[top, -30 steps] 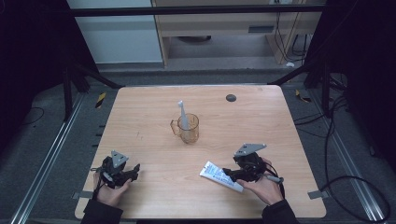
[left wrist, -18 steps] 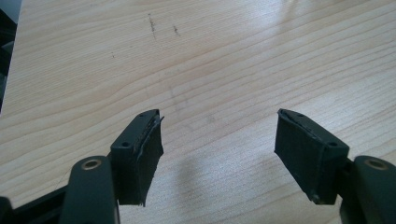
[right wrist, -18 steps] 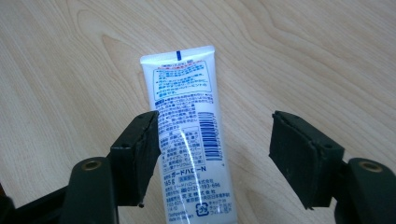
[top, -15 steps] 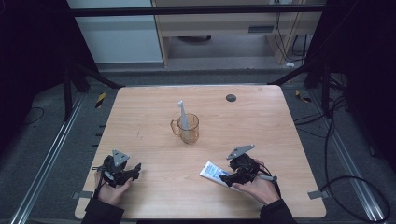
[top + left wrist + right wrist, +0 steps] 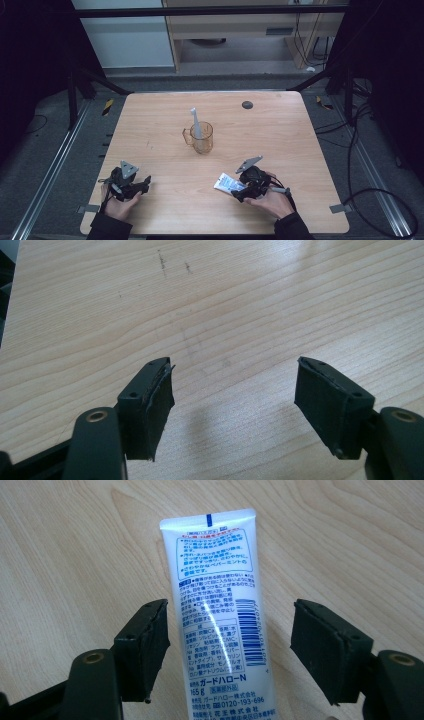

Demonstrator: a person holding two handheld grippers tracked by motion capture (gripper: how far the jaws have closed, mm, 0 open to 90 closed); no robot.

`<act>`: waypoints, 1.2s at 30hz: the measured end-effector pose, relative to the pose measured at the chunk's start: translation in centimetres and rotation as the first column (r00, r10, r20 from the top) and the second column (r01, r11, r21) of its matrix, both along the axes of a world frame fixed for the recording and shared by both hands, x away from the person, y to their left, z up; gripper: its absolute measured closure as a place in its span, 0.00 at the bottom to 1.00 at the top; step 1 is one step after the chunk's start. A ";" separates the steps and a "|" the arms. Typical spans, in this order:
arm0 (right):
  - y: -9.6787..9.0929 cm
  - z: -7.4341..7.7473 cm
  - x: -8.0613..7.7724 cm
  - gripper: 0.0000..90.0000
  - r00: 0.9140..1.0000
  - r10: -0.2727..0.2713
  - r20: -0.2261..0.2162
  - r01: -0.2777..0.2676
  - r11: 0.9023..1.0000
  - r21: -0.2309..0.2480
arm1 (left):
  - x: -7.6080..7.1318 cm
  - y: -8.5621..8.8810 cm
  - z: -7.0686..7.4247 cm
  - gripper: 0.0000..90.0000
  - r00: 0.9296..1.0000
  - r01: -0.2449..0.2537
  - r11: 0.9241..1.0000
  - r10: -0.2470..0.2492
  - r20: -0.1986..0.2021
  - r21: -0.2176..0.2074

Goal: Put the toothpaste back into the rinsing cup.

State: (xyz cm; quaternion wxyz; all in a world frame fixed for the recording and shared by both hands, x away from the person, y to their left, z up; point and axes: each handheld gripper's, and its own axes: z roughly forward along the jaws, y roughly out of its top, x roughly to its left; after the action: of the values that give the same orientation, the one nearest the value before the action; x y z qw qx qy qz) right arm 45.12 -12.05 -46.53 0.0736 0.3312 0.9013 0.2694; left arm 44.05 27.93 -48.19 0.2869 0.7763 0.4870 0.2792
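1. White and shiny, the toothpaste tube [image 5: 216, 605] is lying flat on the wooden table [image 5: 60, 555], right between the two black jaws of the right gripper [image 5: 230, 650].
2. The jaws have just been opening. They are standing wide now, one on each side of the tube, and the pads [image 5: 150, 645] are not pressing on it.
3. The tube is showing blue Japanese writing, a red line of small print near its far end and a barcode on the side.
4. Close to the gripper the tube is reading "165 g", a name ending in "N", and "0120-193-696".
5. The left gripper [image 5: 232, 400] is sitting wide open over bare wood, holding nothing.
6. Far beyond both grippers, an orange cup [image 5: 202, 139] is standing with a white toothbrush [image 5: 195, 123] in it.
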 end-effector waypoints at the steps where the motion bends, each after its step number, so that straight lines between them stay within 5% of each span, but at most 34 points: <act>1: 0.2 -0.1 0.0 0.35 1.000 0.009 -0.007 -0.010 1.000 -0.004 | 0.0 0.0 0.0 0.34 1.000 0.001 1.000 -0.001 -0.001 0.000; 20: 1.1 -1.0 0.4 0.45 0.998 0.041 -0.049 -0.045 0.996 -0.072 | 0.0 0.0 0.0 0.34 1.000 0.002 1.000 -0.002 -0.005 0.004; 36: 1.4 -1.0 0.3 0.56 0.999 0.040 -0.037 -0.044 0.991 -0.122 | 0.0 -0.1 -0.1 0.34 1.000 0.005 1.000 -0.005 -0.010 0.004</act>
State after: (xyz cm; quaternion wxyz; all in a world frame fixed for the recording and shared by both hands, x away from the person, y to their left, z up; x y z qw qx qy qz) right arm 45.46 -10.65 -47.49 0.0725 0.3116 0.9241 0.2089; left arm 44.02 27.79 -48.25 0.2836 0.7794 0.4859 0.2757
